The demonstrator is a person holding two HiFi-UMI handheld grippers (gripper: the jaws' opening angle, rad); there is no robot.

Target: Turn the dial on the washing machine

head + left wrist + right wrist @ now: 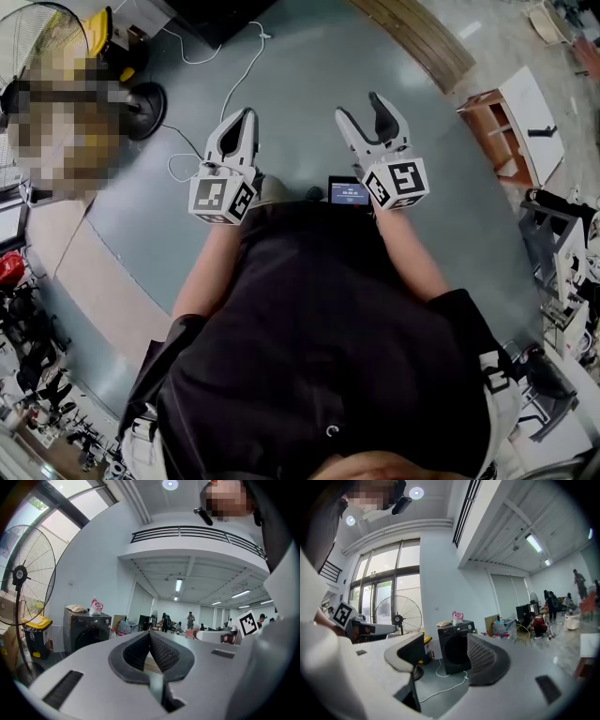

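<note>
A dark grey front-loading washing machine [457,646] stands against the white wall, a few steps away in the right gripper view. It shows between the jaws of my right gripper [447,656], which is open and holds nothing. Its control strip runs along the top front, and the dial is too small to make out. The left gripper view has the same washing machine [86,631] far off at the left. My left gripper [150,637] is shut, pads together, with nothing in it. In the head view the left gripper [247,114] and right gripper [359,105] are held out over the grey floor.
A standing fan [397,618] and a yellow bin [36,634] stand beside the machine. A pink bag [458,616] lies on top of it. A white cable [239,75] trails across the floor. A wooden shelf [497,122] is at the right. People stand far back.
</note>
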